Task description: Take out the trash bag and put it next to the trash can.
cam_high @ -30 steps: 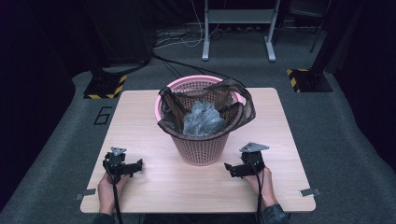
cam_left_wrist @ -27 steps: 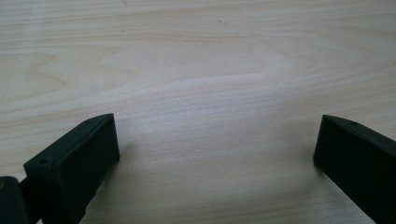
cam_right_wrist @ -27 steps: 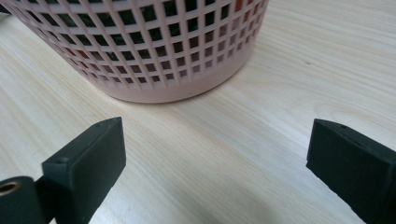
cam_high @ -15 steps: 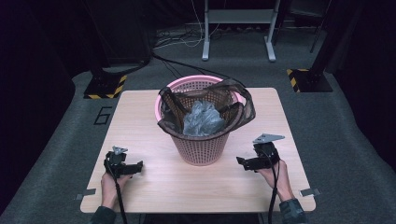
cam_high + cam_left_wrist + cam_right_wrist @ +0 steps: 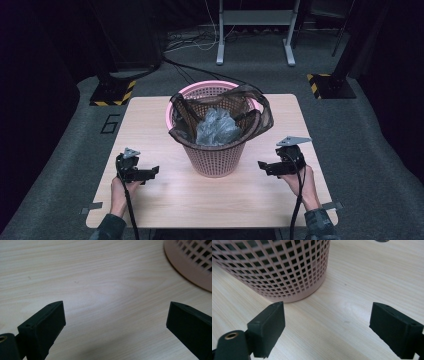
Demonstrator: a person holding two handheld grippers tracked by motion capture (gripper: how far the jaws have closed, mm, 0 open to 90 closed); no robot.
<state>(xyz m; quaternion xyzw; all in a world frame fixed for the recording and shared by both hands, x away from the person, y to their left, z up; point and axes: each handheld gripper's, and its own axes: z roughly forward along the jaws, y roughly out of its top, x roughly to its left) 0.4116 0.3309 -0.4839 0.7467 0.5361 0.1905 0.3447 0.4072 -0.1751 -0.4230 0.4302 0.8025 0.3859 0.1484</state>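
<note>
A black figure 6 is painted on the grey floor beyond the left gripper point(image 5: 150, 172), past the edge of the pale wooden table point(image 5: 150, 125). The pink lattice plastic basket point(image 5: 215, 157) stands between both grippers, lined with a dark brown bag point(image 5: 260, 120) half hiding crumpled grey plastic point(image 5: 216, 127). Left gripper's jaws gape wide over bare wood, gripping nothing. The right gripper point(image 5: 264, 166), jaws just closing slightly yet wide apart and empty, faces the basket's base, bare tabletop around it
</note>
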